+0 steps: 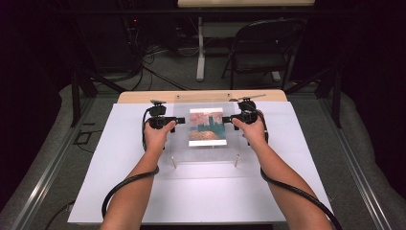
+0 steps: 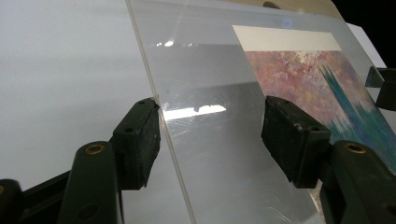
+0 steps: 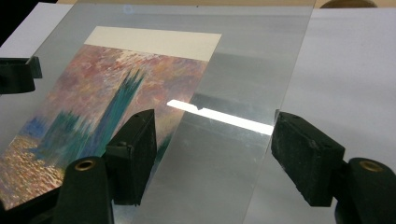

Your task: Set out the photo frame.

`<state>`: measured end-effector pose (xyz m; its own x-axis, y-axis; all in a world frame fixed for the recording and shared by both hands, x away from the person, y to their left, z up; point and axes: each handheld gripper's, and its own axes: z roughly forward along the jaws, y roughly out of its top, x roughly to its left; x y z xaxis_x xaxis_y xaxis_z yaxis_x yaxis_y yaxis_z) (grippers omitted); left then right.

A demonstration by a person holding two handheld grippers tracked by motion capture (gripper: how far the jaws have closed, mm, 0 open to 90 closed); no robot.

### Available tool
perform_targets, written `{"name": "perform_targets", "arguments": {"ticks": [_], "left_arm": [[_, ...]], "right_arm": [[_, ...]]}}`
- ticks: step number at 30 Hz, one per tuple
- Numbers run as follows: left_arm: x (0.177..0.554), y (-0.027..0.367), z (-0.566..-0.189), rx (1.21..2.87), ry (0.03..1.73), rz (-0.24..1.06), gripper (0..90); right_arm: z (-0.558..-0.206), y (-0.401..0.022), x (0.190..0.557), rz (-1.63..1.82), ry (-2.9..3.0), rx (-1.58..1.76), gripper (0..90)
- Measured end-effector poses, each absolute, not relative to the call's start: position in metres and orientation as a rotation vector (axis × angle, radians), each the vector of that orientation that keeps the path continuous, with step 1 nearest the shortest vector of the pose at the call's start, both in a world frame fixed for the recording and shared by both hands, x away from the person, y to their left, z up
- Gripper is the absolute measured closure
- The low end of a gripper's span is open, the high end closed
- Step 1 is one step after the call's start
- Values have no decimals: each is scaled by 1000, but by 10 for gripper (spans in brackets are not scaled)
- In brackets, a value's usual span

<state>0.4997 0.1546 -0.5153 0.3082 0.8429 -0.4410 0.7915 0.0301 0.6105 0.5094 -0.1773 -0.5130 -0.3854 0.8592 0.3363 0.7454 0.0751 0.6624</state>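
Two sets of tongs, my left gripper [image 1: 174, 123] and right gripper [image 1: 225, 120], stand unclenched astride opposite edges of the clear sheet [image 1: 207, 152] (a painted print [image 1: 207, 125] lies beneath it), so I should pinch both evenly, then lift level.

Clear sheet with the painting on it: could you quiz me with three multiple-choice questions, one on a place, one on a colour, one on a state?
1. Where is the clear sheet?
A. Between the left tool and the right tool
B. On the chair
C. On the floor

2. What colour is the table cover?
A. White
B. Red
C. Green

3. How do the right tool's jaws stand?
A. Shut on nothing
B. Apart, with the sheet's edge between them
C. Clamped on a cable

Answers: 1 A, the high view shows a tool at each side edge of the sheet. 2 A, the cover is plain white. 3 B, the right gripper view shows a gap beside one pad.
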Motion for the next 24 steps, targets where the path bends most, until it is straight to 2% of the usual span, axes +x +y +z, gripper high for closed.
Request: {"name": "perform_targets", "arguments": {"ticks": [10,24], "left_arm": [[487,156,-495,1759,1434,122,437],[465,160,-472,1756,1377,163,521]], "right_arm": [[-494,-175,494,1194,2179,1559,316],[-468,-178,466,1170,2165,1444,381]]}}
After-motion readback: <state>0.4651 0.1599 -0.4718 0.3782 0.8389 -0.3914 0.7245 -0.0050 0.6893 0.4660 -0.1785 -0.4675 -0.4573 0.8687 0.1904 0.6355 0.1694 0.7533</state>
